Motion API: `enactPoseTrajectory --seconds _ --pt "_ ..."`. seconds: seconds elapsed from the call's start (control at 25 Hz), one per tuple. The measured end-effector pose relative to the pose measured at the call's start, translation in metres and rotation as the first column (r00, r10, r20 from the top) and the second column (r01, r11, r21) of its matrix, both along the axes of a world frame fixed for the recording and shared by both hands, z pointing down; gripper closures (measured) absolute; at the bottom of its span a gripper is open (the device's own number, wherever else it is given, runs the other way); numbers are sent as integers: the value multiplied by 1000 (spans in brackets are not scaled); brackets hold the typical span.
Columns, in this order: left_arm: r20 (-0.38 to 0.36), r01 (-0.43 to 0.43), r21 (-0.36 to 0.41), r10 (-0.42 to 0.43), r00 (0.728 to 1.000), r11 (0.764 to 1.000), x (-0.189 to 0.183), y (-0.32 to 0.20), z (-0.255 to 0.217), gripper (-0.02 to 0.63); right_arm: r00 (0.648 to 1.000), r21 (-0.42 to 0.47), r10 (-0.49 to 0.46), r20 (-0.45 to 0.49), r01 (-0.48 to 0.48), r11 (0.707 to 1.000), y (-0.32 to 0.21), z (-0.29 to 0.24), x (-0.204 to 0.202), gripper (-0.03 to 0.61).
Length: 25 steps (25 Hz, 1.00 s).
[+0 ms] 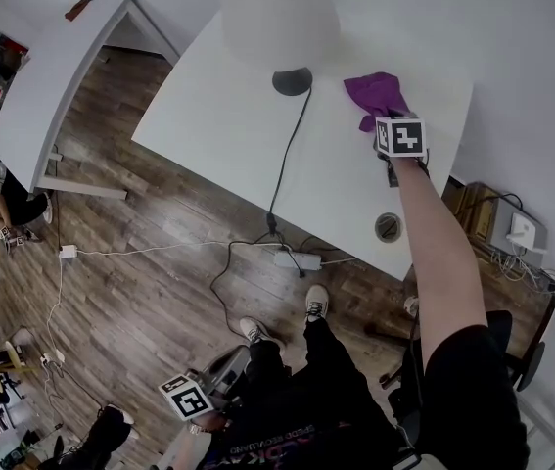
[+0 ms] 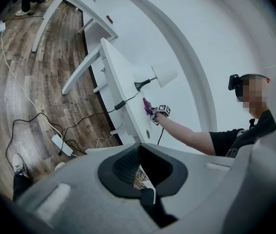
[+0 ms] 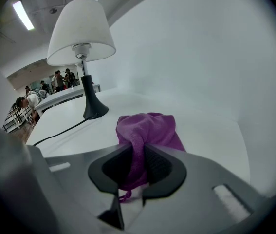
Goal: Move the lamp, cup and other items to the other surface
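A purple cloth pouch lies on the white table, right of the lamp with its white shade and dark base. My right gripper reaches over the near side of the pouch. In the right gripper view the jaws are shut on the pouch's bunched near end, and the lamp stands behind on the left. My left gripper hangs low by the person's legs. In its own view its pads meet, and the lamp and pouch show far off. No cup is in view.
The lamp's black cord runs across the table and over its near edge to a power strip on the wooden floor. A round cable hole sits near the table's front corner. A second white table stands to the left.
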State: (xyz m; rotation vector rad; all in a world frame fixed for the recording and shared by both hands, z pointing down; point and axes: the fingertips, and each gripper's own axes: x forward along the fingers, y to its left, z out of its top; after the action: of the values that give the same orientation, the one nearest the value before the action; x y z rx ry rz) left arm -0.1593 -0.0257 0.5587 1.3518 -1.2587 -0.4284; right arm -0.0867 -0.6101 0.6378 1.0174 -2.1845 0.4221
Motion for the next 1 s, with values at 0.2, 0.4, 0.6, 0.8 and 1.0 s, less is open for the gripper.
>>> enactPoseTrajectory --seconds 0.2,0.4,0.6,0.8,1.0 --pt "0 -14 19 14 1000 1000 4 -3 -1 617 999 23 -17 50 15 1000 6 -12 4 514" --pt "2 -52 55 51 999 997 5 -10 -4 617 997 55 -18 75 14 998 14 -35 13 515" --pt "6 -100 100 100 995 990 -2 -12 -15 617 998 97 9 69 -16 995 26 -69 29 515" --pt "0 -124 132 125 992 984 -10 -5 -20 617 997 137 13 81 -24 990 42 -94 39 515" --pt "-6 -175 162 179 984 971 -11 -1 -25 617 996 203 5 84 -23 979 63 -125 44 517"
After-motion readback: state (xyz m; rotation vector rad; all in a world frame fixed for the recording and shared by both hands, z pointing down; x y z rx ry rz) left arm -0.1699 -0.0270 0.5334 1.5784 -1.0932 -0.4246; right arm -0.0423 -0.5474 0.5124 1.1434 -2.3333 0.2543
